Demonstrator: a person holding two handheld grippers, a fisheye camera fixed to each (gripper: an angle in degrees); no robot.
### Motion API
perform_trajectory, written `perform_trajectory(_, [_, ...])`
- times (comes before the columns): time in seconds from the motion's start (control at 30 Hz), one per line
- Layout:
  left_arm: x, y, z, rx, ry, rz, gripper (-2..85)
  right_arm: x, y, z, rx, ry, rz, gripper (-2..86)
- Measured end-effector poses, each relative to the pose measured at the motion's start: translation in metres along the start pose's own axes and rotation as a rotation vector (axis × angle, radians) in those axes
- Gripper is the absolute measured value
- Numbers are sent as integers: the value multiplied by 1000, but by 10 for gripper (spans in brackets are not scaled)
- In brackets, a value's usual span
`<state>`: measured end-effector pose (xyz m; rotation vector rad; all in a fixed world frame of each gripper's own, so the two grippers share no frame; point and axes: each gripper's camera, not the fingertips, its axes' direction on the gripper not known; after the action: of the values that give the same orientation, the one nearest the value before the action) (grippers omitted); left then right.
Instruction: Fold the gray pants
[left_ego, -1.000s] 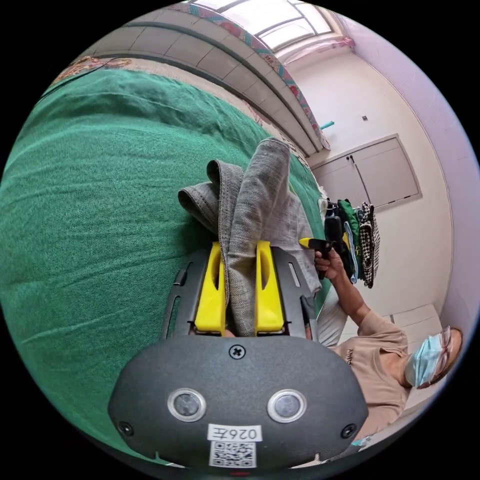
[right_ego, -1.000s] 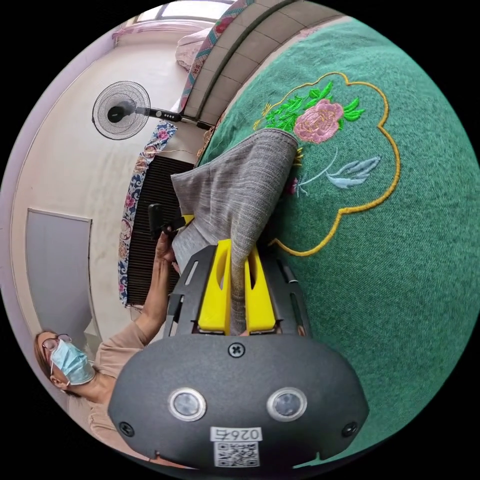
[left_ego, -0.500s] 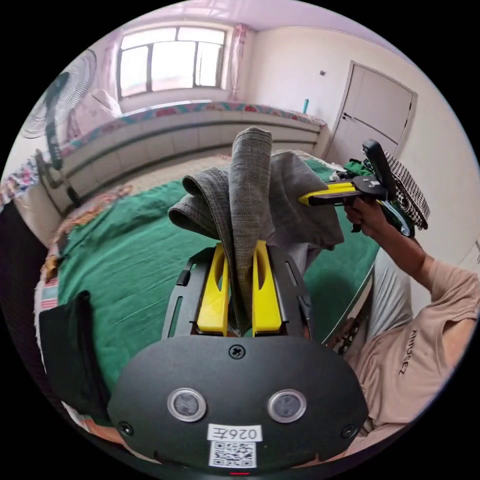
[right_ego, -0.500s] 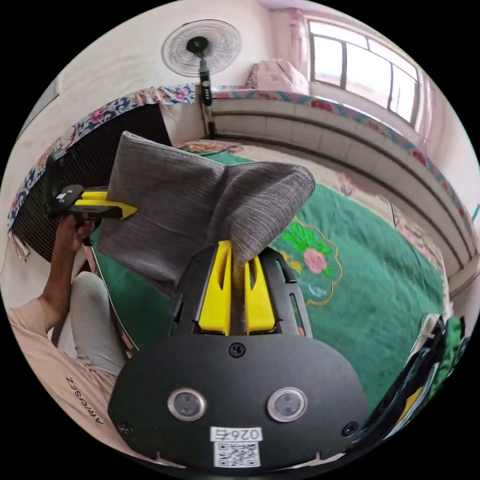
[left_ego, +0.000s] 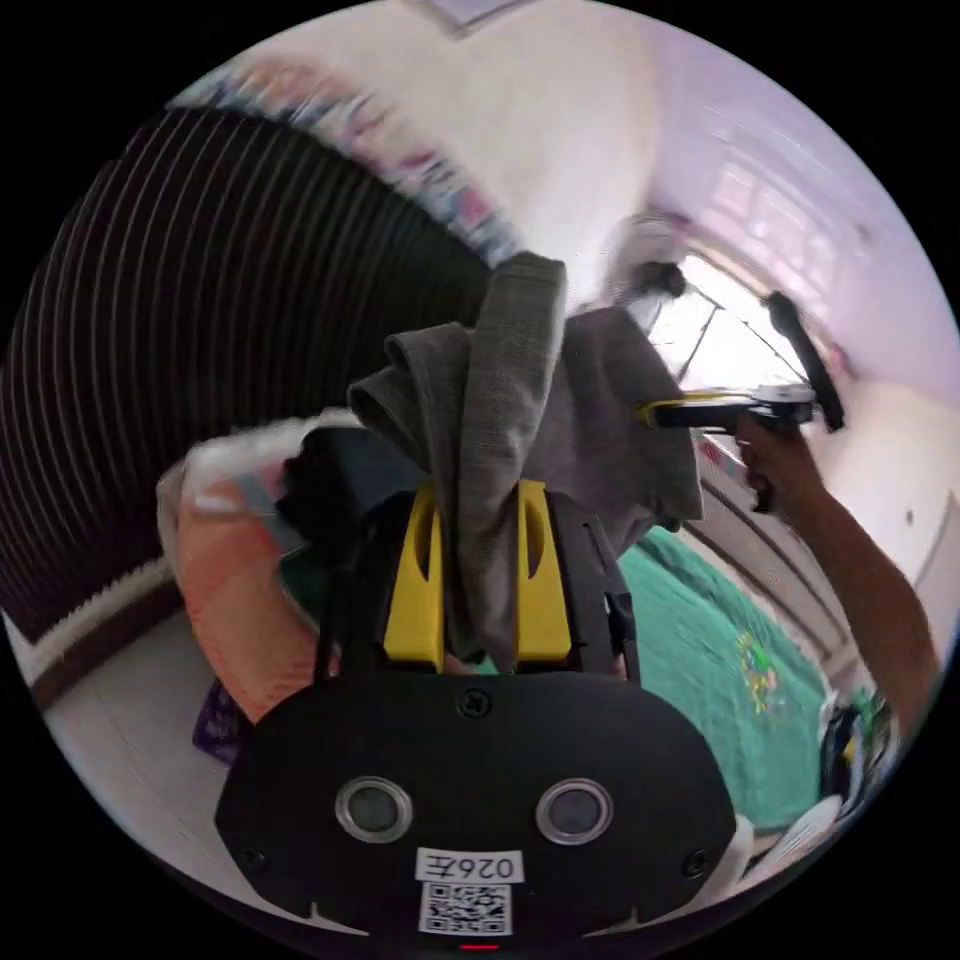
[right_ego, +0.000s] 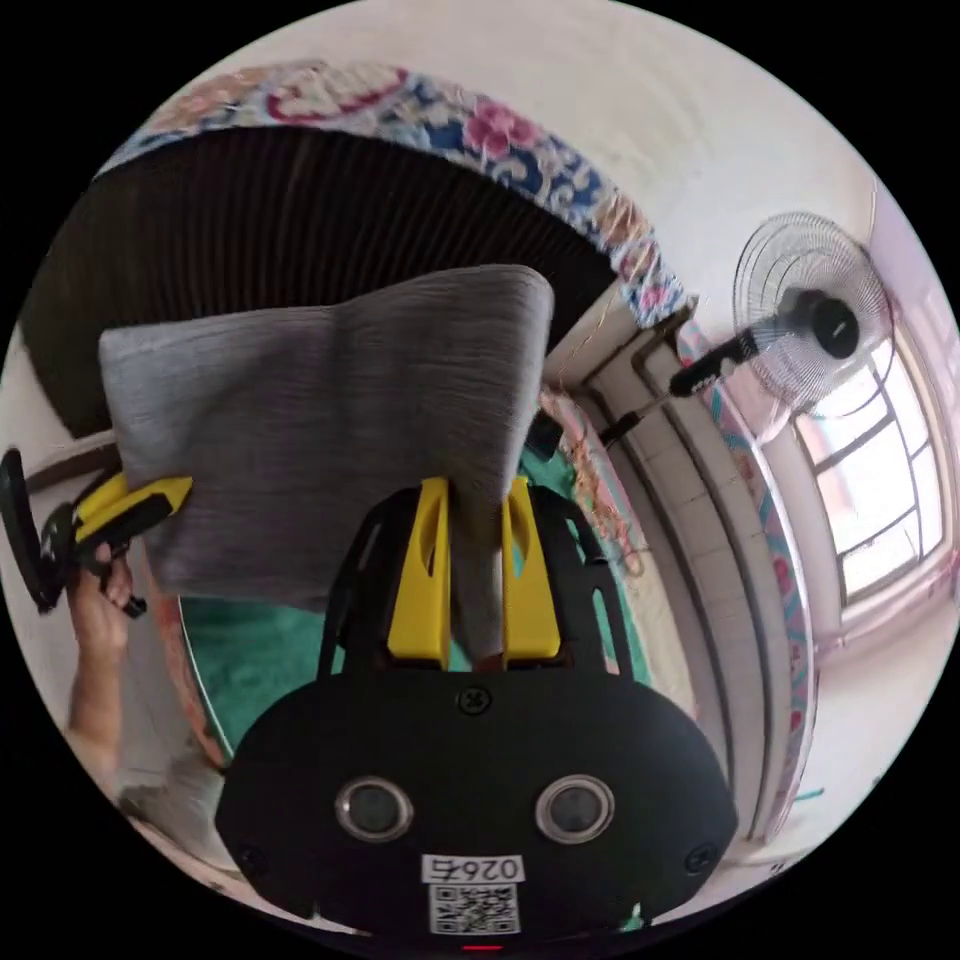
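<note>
Gray pants stretched btwn left gripper & right gripper, both pinching the fabric.

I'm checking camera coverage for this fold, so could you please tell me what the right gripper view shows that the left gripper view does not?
Right gripper view: the gray pants spread as a broad flat panel, a crisp standing fan, and a flowered border above the dark ribbed panel.

Left gripper view: the pants bunched in thick folds, an embroidered flower on the green bedspread, and an orange cloth.

Both: the pants, the ribbed panel, the bedspread, and each gripper's yellow fingers closed on gray cloth.
</note>
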<state>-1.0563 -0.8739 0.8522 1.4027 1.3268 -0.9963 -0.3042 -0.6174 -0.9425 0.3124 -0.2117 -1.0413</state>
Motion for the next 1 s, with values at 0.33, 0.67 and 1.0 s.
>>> perform_trajectory(0.33, [-48, 37, -88, 224, -70, 44, -5, -112, 12, 85, -65, -35, -19, -6])
perform_trajectory(0.67, [-104, -1, -9, -363, 282, 71, -10, -33, 268, -29, 127, -237, 281, -9])
perform_trajectory(1.0, [21, 4, -211, 90, 215, 236, -10, -48, 637, -234, 459, 36, 580, -9])
